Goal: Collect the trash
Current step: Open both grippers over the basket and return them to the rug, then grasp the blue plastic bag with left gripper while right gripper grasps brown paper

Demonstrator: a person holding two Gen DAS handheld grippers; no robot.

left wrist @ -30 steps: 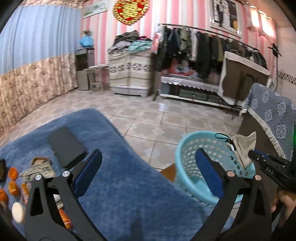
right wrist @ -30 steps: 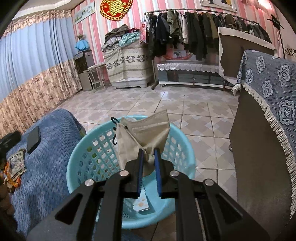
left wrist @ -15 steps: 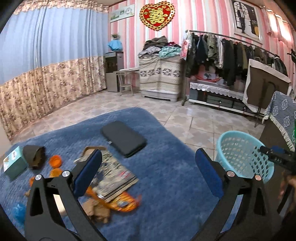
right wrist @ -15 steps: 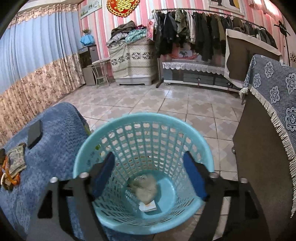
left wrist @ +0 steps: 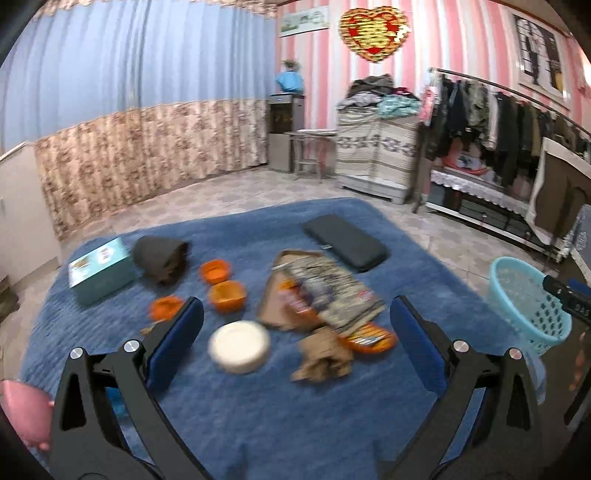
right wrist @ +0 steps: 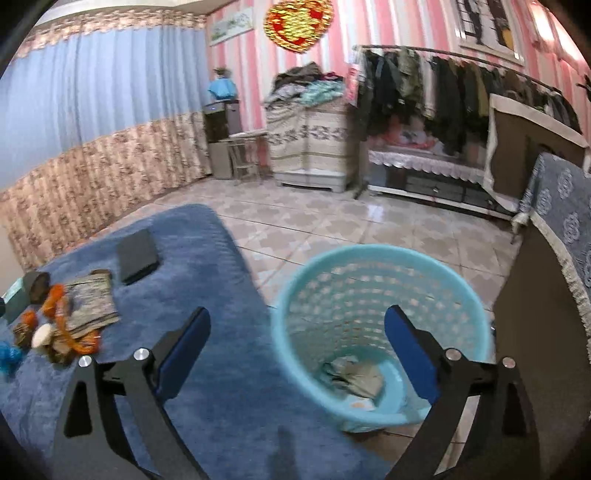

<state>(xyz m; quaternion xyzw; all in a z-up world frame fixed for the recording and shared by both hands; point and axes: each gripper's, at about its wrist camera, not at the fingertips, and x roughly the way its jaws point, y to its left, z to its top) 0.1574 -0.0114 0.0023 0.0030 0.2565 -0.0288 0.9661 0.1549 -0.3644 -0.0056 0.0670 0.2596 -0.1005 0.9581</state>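
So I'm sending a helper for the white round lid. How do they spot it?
Look at the blue rug. Near its front edge, right of the orange cups, lies the white round lid, the only pale disc among the litter.

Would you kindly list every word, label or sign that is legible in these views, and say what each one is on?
"DAS", cut off at the picture's edge: on the right gripper.
Heart wall ornament: gold character, too blurred to read.
Teal box: print too blurred.
Printed paper pile: print too blurred.
Framed wall banner: too small.
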